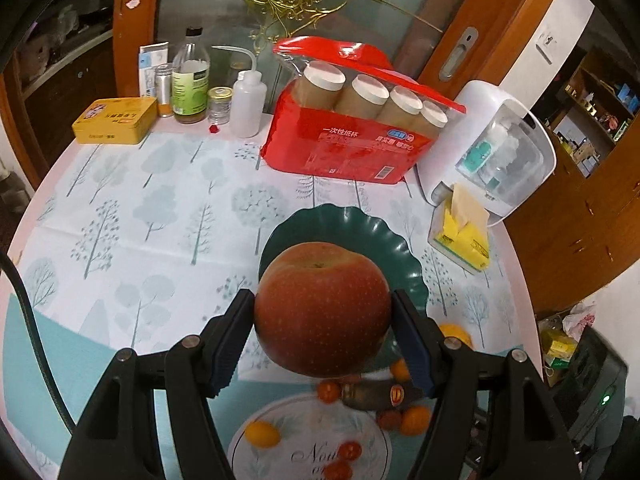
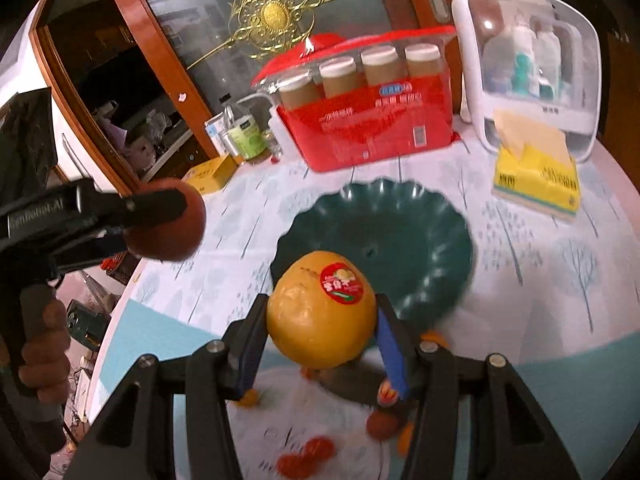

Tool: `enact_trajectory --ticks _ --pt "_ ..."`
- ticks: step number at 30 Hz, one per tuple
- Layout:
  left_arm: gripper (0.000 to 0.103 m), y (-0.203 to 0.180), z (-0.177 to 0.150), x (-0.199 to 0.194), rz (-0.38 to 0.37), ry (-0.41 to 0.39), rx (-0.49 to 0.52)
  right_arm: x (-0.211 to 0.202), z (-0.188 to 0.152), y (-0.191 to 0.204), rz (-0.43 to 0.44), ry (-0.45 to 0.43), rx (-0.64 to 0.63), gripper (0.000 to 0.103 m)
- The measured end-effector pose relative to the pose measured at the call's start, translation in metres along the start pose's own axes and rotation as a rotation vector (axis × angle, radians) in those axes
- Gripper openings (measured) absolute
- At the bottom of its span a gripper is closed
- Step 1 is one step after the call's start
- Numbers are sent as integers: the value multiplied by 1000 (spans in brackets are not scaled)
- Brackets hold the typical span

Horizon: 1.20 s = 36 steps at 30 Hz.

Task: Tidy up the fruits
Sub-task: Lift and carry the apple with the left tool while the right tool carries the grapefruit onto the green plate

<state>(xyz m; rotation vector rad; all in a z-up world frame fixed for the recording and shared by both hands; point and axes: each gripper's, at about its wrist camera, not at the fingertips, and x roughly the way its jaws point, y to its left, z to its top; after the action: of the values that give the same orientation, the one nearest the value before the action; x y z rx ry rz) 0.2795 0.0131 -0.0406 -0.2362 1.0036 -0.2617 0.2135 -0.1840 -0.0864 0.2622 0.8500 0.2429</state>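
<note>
On the left, the left gripper (image 1: 323, 328) is pinching a large red apple (image 1: 322, 308) between its two pads, and the apple is hanging in the air above the near rim of the dark green scalloped plate (image 1: 384, 236); in the right wrist view the same gripper (image 2: 160, 216) is showing from the side at the far left, gripped by a hand (image 2: 40, 344), with the apple (image 2: 176, 224) bulging well past the fingers. The pads seem to be bearing only on the apple's widest sides, so a tilt of the wrist could be letting the round fruit roll out and drop onto the small fruit below. Further right, the right gripper (image 2: 322, 320) is clamping a yellow-orange citrus fruit (image 2: 320, 312) with a red sticker, held above the near edge of the green plate (image 2: 420, 240), which is looking empty. Both fruits are heading for one plate, so the grippers could be colliding over it, or one fruit could knock the other off the shallow fluted rim. Beneath them, cherry tomatoes (image 1: 348, 450), kumquats (image 1: 262, 434) and a dark oblong item (image 1: 372, 394) are lying loose on the tablecloth (image 1: 132, 208), and a dropped fruit could be scattering them toward the table edge.
</note>
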Motion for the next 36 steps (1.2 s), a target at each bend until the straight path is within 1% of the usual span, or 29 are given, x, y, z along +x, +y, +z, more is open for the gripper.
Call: enact_trajectory --ticks 4,7,12,18,24,27,32,34,36 --pt "67 -4 13 26 0 11 -3 15 18 -10 -2 -23 -16 52" --pt "67 -8 19 46 7 22 7 29 25 -21 -2 -15 -17 52" --pt "67 -12 19 82 16 83 2 60 21 -39 13 56 7 52" --pt "67 -14 14 111 27 138 -27 80 17 -53 40 129 62 52" --pt "68 -15 6 127 56 196 -17 91 14 -50 48 165 52 52" --pt "68 -13 1 140 84 257 -29 96 13 -49 30 181 50 52" --pt "68 -5 -10 150 118 310 -50 99 12 -50 -6 186 56 53" --pt "69 -3 -11 146 108 285 -56 98 12 -53 -25 186 71 54" --pt "75 -3 -8 138 87 260 -49 96 12 -54 -42 180 76 54"
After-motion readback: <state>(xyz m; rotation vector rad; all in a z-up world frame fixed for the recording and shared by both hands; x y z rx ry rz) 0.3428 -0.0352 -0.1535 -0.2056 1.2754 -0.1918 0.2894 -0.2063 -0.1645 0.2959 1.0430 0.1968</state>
